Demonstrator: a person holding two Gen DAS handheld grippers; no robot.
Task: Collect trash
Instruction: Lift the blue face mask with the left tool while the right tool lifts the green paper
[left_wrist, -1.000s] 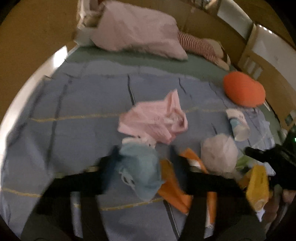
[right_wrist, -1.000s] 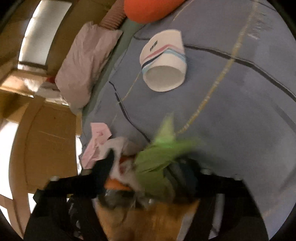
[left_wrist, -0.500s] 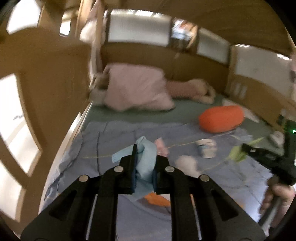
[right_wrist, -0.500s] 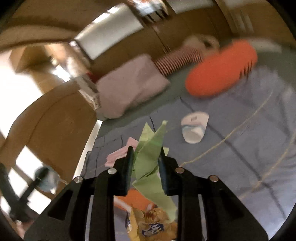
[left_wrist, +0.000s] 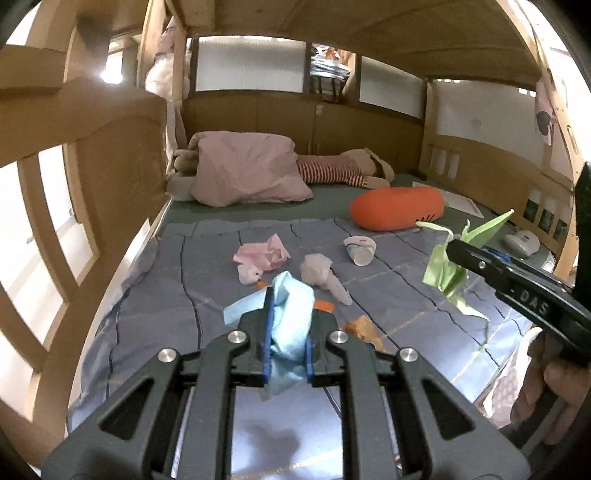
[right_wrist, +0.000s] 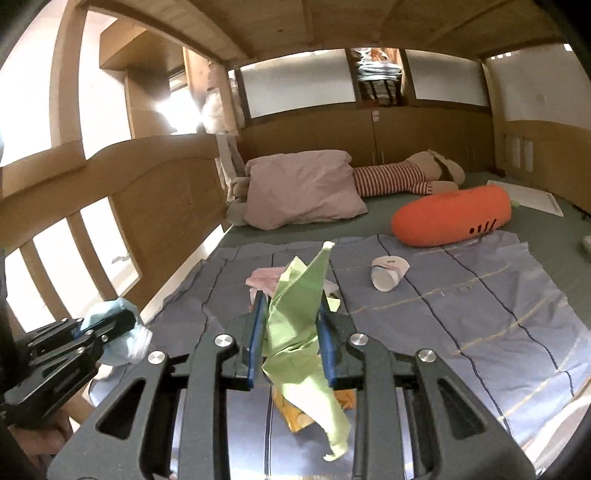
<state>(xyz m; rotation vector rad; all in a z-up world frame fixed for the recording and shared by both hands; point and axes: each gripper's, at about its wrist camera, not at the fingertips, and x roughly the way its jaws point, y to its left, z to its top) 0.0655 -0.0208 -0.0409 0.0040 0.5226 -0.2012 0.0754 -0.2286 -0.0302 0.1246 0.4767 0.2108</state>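
Two pieces of trash are held above a bed. A crumpled light-blue paper (left_wrist: 290, 321) sits pinched between the blue pads of the left tool (left_wrist: 288, 328), whose jaws are almost fully closed on it. A creased green paper (right_wrist: 299, 321) is clamped in the right tool (right_wrist: 291, 325), its jaws a little wider apart around the thicker wad, with a loose tail of paper hanging below. Both papers are clear of the bedding.

More trash lies on the blue-grey blanket (left_wrist: 155, 295) below: a crumpled pink paper (left_wrist: 262, 254), a pale grey-white wad (left_wrist: 321, 273) just beside it, a white paper cup (left_wrist: 358, 249) tipped on its side farther off toward an orange carrot-shaped cushion (left_wrist: 397, 207), and a yellow-orange snack wrapper (left_wrist: 364, 332) near the foot of the blanket, partly hidden behind the left tool. A pink pillow (left_wrist: 243, 171) and a striped soft toy (left_wrist: 332, 170) rest at the head of the bed; these look like belongings, not trash.

The step in hand appears to be carrying these two picked-up papers away. No bin or bag can be seen in either view, so the next move calls for bringing both tools to wherever the trash goes, letting go there, then returning for the pieces on the blanket.
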